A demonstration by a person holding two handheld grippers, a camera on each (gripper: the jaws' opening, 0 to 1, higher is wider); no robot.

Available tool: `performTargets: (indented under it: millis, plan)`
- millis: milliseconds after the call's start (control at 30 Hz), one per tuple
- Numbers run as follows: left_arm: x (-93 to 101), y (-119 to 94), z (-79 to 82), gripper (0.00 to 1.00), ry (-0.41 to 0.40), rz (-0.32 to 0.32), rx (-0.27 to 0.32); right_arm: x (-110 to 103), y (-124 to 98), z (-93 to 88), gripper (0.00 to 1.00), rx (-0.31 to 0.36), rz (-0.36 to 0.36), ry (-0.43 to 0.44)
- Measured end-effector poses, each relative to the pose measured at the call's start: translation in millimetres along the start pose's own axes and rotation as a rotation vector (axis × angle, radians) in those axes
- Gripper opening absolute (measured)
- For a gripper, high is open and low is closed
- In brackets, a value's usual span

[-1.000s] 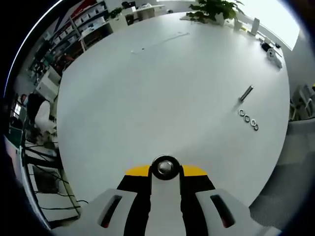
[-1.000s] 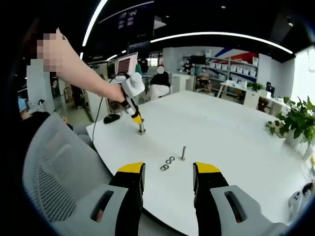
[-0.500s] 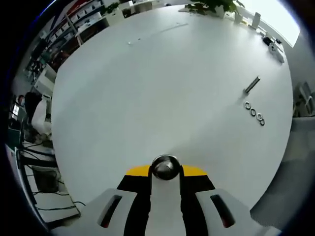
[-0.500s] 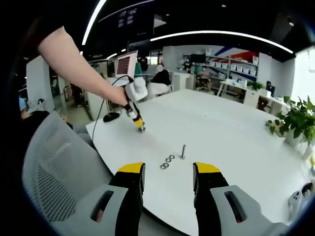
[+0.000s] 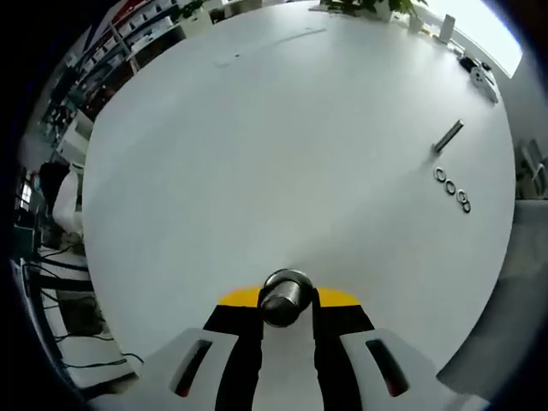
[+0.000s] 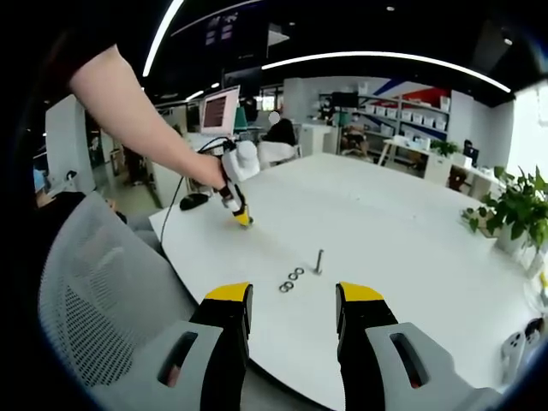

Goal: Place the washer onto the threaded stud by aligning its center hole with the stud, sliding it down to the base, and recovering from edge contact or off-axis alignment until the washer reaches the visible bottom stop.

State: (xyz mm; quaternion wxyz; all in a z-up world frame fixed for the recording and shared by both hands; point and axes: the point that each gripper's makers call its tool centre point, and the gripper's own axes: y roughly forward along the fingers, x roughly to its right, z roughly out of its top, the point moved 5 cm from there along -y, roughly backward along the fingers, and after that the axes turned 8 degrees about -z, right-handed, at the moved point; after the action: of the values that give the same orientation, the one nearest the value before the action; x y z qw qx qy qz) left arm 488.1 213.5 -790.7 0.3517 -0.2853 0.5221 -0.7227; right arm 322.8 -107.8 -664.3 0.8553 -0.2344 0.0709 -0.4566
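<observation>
In my left gripper view, low and centre, the left gripper (image 5: 286, 300) has its yellow-tipped black jaws closed on a short metal cylinder (image 5: 284, 297), smooth and shiny with a rounded, polished end facing the lens; I cannot tell whether it is threaded. It sits over a wide white table (image 5: 257, 154), matte and plain, with a curved edge. At the right of that view, well apart from the jaws, lies a thin grey threaded stud (image 5: 448, 136), a straight rod on its side, and just below it three small washers (image 5: 451, 187), flat bright rings in a short row, near one another and resting on the tabletop. In my right gripper view the right gripper (image 6: 291, 301) stands with its jaws apart at the bottom of the frame, holding nothing, black fingers capped in yellow on pale grey housings. Between and above them I see the same stud (image 6: 318, 262) and the washers (image 6: 291, 281) to its left. A grey mesh chair back (image 6: 103, 300) fills the lower left, and a leafy potted plant (image 6: 514, 210) sits at the right edge. Compared with a second ago, the left gripper (image 6: 240, 214), seen upper left in this view, has tilted and lifted slightly with its cylinder; the stud and washers have not moved on the table.
</observation>
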Motion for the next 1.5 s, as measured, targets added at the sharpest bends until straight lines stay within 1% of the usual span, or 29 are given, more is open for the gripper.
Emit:
performTargets:
  millis: [167,300,367,400,467,500,533,567,767,967,1100,1167,1300,1367,1500]
  plan:
    - [0.3,-1,-0.3,0.19,-0.024,-0.006,0.01,-1,0,0.8,0.41,0.004,0.003,0.003]
    - [-0.1,0,-0.2,0.2,-0.018,-0.002,0.008,-1,0,0.0,0.41,0.0,0.005,-0.002]
    - [0.8,0,0.0,0.2,0.006,0.0,0.011,-1,0,-0.1,0.41,-0.002,0.005,-0.001]
    - [1.2,-1,0.2,0.2,0.037,0.003,0.013,0,0,-0.1,0.41,-0.003,0.005,0.0]
    - [1.7,-2,-0.4,0.21,0.033,0.001,0.011,0,0,0.5,0.41,0.001,0.004,-0.001]
    - [0.9,-4,0.8,0.23,0.027,0.005,0.024,-1,0,0.2,0.41,0.0,0.006,0.0]
    - [-0.1,-6,3.3,0.25,0.017,0.011,0.051,-1,1,0.0,0.41,-0.002,0.007,-0.001]
    - [-0.3,-9,4.8,0.27,-0.009,0.007,0.069,-1,1,-0.3,0.41,-0.004,0.008,-0.003]
    - [-3.7,-24,7.5,0.26,-0.065,0.01,0.123,-2,0,0.6,0.41,0.001,0.015,-0.006]
    - [4.5,-35,6.1,0.26,-0.078,0.013,0.161,-3,0,1.1,0.41,0.004,0.021,-0.005]
    - [14.1,-44,6.3,0.26,-0.064,0.011,0.179,-3,0,1.4,0.41,0.006,0.022,-0.001]
    - [13.6,-46,6.7,0.26,-0.063,0.01,0.191,-3,0,1.6,0.41,0.007,0.023,0.001]
    - [15.5,-60,11.4,0.27,-0.087,0.012,0.254,-4,0,1.3,0.41,0.004,0.03,0.004]
    - [16.4,-69,12.7,0.28,-0.089,0.024,0.278,-5,0,3.6,0.41,0.018,0.036,0.011]
    - [17.6,-87,17.7,0.28,-0.083,0.042,0.357,-6,0,2.4,0.41,0.01,0.04,0.012]
